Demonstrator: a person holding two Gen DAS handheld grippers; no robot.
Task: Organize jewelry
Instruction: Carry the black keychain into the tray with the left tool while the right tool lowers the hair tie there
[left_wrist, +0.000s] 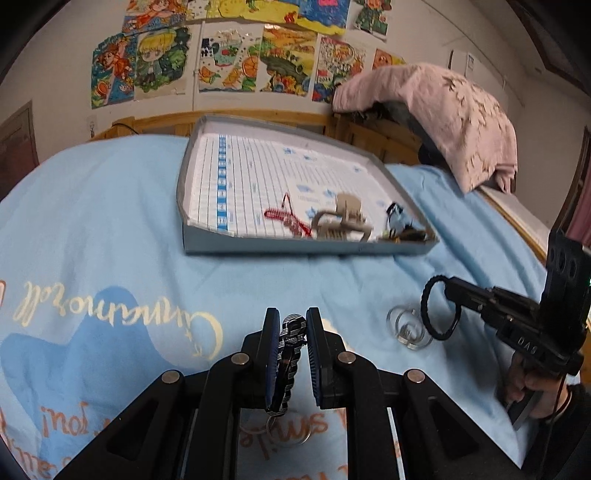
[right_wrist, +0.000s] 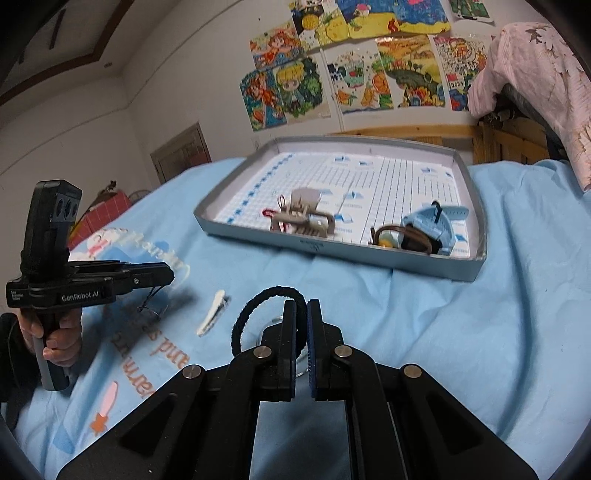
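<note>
A striped keychain (left_wrist: 290, 354) is gripped by the left tongs (left_wrist: 291, 347), its lower end hidden. A black hair tie (right_wrist: 258, 314) is pinched by the right tongs (right_wrist: 301, 332) above the bed (left_wrist: 110, 221), near the tray (left_wrist: 295, 248).

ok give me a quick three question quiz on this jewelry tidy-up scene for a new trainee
1. True or false: the right gripper is shut on a black hair tie.
2. What does the left gripper hold? A) a black-and-white striped strap with a key ring B) a red coil C) a white hair clip
3. Where do the beige claw clip and the blue claw clip lie?

Key
1. True; the loop sticks out left of the closed fingers.
2. A; the striped strap is pinched between the pads, its ring hanging below.
3. Inside the grey tray on the blue sheet, near its front wall.
</note>
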